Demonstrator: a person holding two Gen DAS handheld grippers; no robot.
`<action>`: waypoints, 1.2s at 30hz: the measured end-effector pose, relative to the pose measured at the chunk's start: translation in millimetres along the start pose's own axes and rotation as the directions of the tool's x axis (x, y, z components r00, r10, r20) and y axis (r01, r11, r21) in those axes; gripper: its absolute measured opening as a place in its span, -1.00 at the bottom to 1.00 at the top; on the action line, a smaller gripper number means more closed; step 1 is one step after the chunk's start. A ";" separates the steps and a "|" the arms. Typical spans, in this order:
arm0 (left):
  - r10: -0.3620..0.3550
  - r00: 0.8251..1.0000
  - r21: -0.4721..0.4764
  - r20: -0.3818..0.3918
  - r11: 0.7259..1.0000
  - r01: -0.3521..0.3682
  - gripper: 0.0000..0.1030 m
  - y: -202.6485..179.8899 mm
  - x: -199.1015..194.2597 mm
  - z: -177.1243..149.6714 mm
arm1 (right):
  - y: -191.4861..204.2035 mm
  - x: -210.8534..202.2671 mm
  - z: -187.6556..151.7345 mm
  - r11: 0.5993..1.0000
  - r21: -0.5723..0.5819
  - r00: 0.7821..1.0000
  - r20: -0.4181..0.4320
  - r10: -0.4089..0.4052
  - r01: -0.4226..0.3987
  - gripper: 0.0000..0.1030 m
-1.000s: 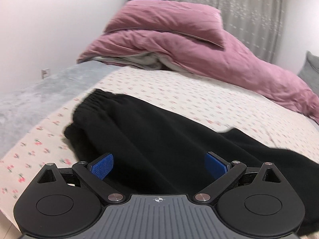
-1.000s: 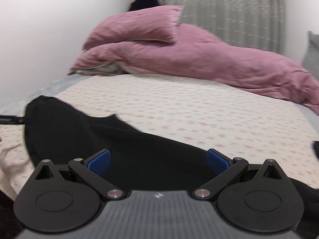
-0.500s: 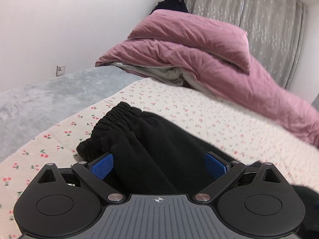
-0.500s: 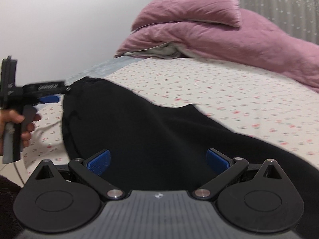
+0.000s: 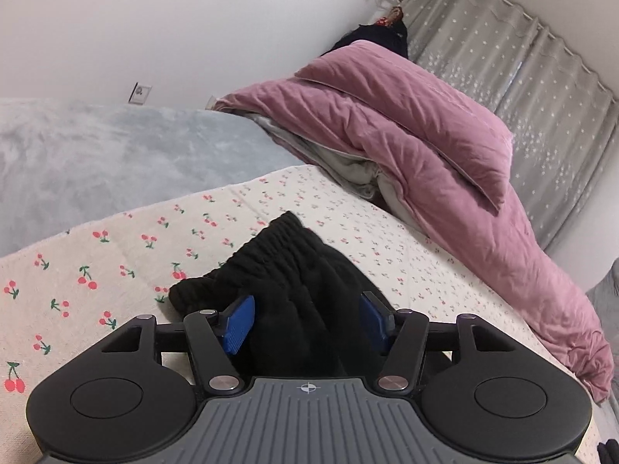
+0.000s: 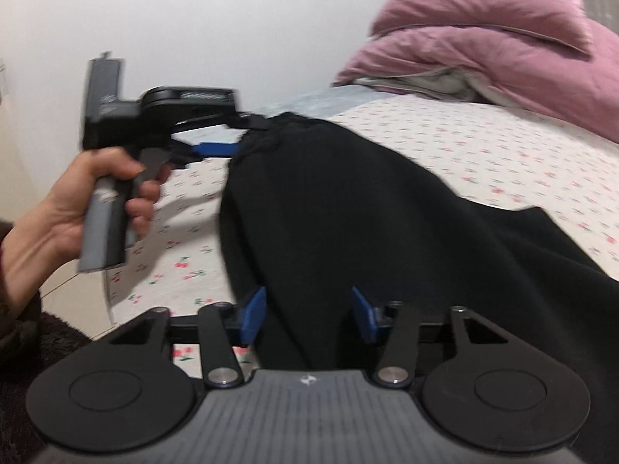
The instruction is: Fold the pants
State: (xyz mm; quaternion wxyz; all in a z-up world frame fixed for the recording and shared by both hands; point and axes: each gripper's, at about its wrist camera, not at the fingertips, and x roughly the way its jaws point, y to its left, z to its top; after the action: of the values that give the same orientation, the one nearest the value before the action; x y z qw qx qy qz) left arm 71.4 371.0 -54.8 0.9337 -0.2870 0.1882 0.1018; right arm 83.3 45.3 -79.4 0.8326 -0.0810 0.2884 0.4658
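I've got the black pants (image 6: 387, 232) spread along the bed's near edge, both jaws closing w/ cloth between them, not yet pinched: left gripper (image 5: 307, 323) at the elastic waistband (image 5: 271, 247), right gripper (image 6: 309, 315) mid-leg, so I'd let both bite fully before lifting.

Matt black fleece pants (image 5: 301, 294), velvety pink duvet (image 5: 445, 178)
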 end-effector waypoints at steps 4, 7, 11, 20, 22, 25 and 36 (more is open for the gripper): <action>0.009 1.000 -0.018 -0.005 1.000 -0.009 0.03 5.1 2.9 -1.3 | 13.0 9.8 -3.5 0.998 -0.057 0.999 -0.030 -0.035 0.033 -0.29; 0.041 0.999 0.011 -0.005 0.999 -0.041 -0.21 1.0 3.1 -2.8 | 17.3 14.4 -8.4 0.993 -0.097 0.996 -0.034 -0.078 0.074 -0.52; 0.118 0.993 0.109 0.008 0.987 -0.118 -0.73 -7.5 4.8 -6.8 | 15.2 15.8 -8.6 0.989 -0.123 0.996 -0.021 -0.090 0.087 -0.85; 0.101 0.986 0.129 0.131 0.985 -0.118 -0.85 -11.1 -37.7 3.4 | 17.7 -27.4 14.7 0.998 -0.058 0.992 0.124 0.004 0.004 -0.91; 0.138 0.982 0.156 0.129 0.975 -0.158 -0.85 -12.2 -43.5 1.4 | 19.4 -30.8 16.4 0.998 -0.048 0.992 0.120 0.035 -0.029 -0.91; 0.214 0.974 0.200 0.078 0.953 -0.226 -0.85 -11.3 -41.1 -5.8 | 21.5 -24.9 11.3 0.994 -0.021 0.991 0.085 0.107 -0.106 -0.93; 0.382 0.908 0.406 0.171 0.813 -0.418 0.69 -41.9 -45.4 -22.1 | 1.6 -20.4 11.6 1.000 -0.005 1.000 0.023 0.016 -0.015 0.56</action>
State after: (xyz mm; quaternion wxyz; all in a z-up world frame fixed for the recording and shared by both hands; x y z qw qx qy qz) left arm 36.1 320.5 -32.3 0.9382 -0.0216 0.2238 0.2631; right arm 78.5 36.0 -58.4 0.8320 -0.0754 0.2784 0.4738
